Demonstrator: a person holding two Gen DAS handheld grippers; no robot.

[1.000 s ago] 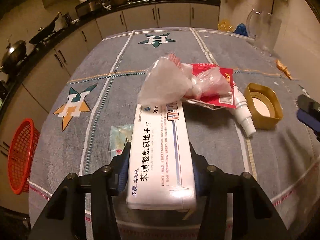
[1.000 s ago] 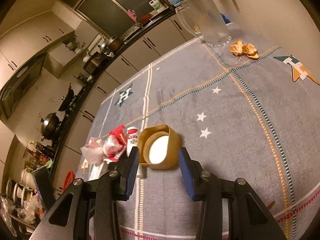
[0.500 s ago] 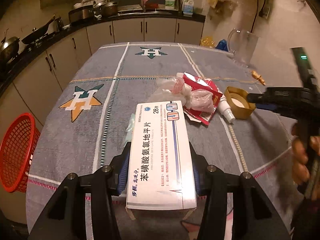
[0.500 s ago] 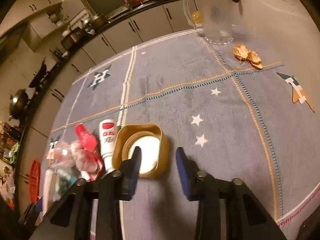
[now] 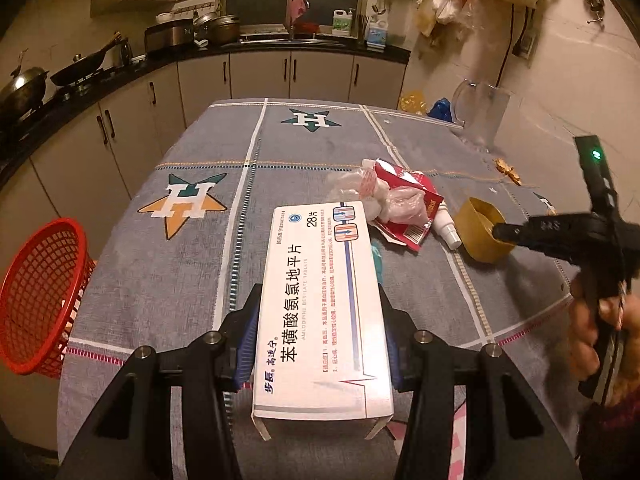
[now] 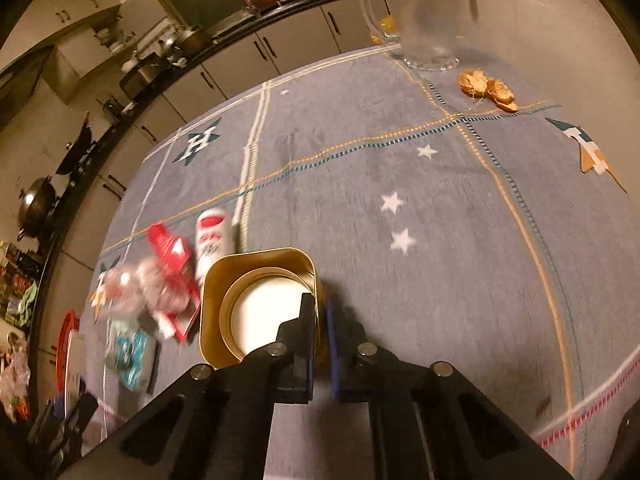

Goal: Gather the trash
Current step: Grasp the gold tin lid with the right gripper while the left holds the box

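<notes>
The desk [image 5: 168,272] carried a red wrapper [image 5: 416,204] at one o'clock of the medicine box [image 5: 320,308], clamped in the left tongs [image 5: 320,344]. The right tongs [image 6: 320,316] pinched the gold tin [image 6: 260,300] wall.

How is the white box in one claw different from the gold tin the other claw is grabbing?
The white medicine box is long, flat and printed with writing; the gold tin is squarish, open-topped and shiny. The left claw holds the box by both long sides, lifted above the table; the right claw pinches just one wall of the tin, which sits on the tablecloth. Both are gripped.
</notes>
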